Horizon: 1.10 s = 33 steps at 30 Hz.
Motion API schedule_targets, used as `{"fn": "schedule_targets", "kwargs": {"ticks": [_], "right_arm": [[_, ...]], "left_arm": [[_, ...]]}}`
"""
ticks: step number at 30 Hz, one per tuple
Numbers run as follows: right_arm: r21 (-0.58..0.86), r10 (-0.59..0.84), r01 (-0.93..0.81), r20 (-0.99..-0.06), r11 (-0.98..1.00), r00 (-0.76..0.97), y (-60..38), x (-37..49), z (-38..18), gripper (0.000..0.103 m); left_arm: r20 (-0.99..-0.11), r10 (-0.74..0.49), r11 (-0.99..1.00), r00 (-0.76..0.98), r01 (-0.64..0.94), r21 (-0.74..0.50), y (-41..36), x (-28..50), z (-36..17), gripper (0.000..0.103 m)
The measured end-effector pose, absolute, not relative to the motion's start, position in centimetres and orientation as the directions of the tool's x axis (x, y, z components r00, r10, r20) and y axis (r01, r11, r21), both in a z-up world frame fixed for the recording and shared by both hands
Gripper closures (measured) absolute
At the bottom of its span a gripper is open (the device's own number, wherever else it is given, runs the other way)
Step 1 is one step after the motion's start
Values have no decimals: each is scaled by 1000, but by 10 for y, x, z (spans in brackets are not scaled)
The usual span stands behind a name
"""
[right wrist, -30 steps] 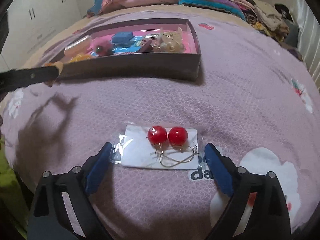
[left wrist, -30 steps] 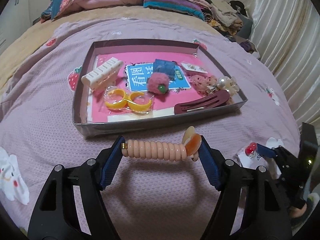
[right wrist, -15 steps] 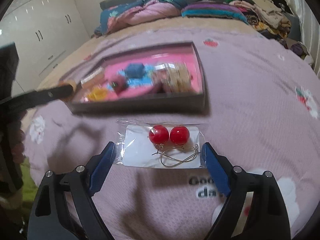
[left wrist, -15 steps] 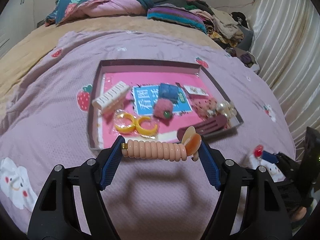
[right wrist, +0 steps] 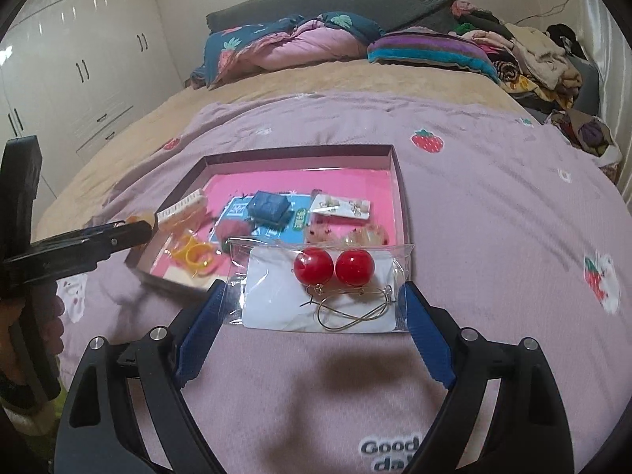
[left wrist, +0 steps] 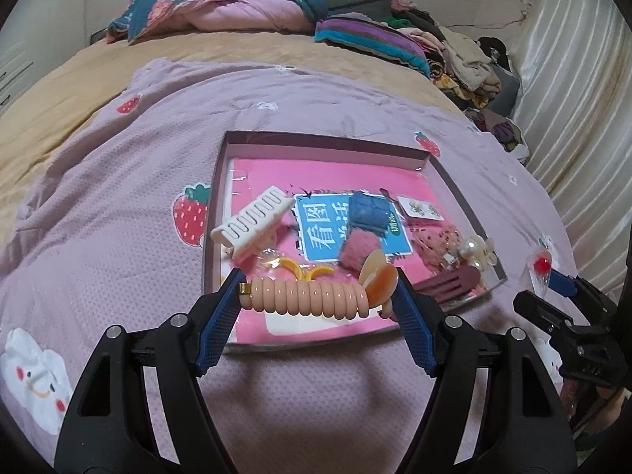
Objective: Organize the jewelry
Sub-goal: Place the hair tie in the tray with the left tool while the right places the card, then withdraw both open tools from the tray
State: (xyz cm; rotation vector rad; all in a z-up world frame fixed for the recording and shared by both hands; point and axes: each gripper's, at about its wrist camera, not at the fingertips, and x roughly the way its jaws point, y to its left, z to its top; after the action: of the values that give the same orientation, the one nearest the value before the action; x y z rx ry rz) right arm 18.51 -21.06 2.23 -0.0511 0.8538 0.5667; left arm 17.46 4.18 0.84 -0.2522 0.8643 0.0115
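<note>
Left tongs, seen through the left wrist camera, are spread wide but pressed against both ends of a peach coil hair tie, which spans the gap and hangs above the near edge of the tray. The tray sits on the bed's purple blanket and already carries a white comb clip, yellow hoops, a blue pouch, a pink pompom, a dark red hair clip and a pearl piece. To set the tie down well, I would carry it a little further over the bare pink floor near the front, lower it close to the floor, then ease the tongs apart so it drops flat instead of bouncing onto the hoops.

From the right wrist camera, the right tongs are likewise wide, gripping the side edges of a clear bag of red ball earrings, held in the air just before the tray's near right corner. The bag is thin and floppy, so a level carry matters; the open pink area at the back right looks the best spot. Left tongs show at the left edge, so releasing one item at a time would avoid a clash.
</note>
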Motion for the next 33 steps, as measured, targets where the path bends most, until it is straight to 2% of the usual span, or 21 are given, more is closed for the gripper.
{"fn": "schedule_targets", "kwargs": {"ticks": [14, 19, 21, 23, 33], "right_arm": [[157, 430, -512, -768, 845, 474, -177, 231, 2, 16], [183, 441, -504, -771, 844, 460, -175, 235, -5, 13], [180, 443, -506, -766, 844, 466, -176, 232, -4, 12], [176, 442, -505, -762, 845, 473, -178, 229, -2, 10], [210, 463, -478, -728, 853, 506, -207, 198, 18, 8]], "left_arm": [[-777, -81, 966, 625, -142, -215, 53, 193, -7, 37], [-789, -78, 966, 609, -148, -210, 55, 196, -15, 36], [-792, -80, 966, 606, -148, -211, 55, 196, -16, 34], [-791, -77, 967, 607, -148, -208, 55, 197, -16, 27], [-771, -62, 969, 634, -145, -197, 51, 183, -1, 15]]}}
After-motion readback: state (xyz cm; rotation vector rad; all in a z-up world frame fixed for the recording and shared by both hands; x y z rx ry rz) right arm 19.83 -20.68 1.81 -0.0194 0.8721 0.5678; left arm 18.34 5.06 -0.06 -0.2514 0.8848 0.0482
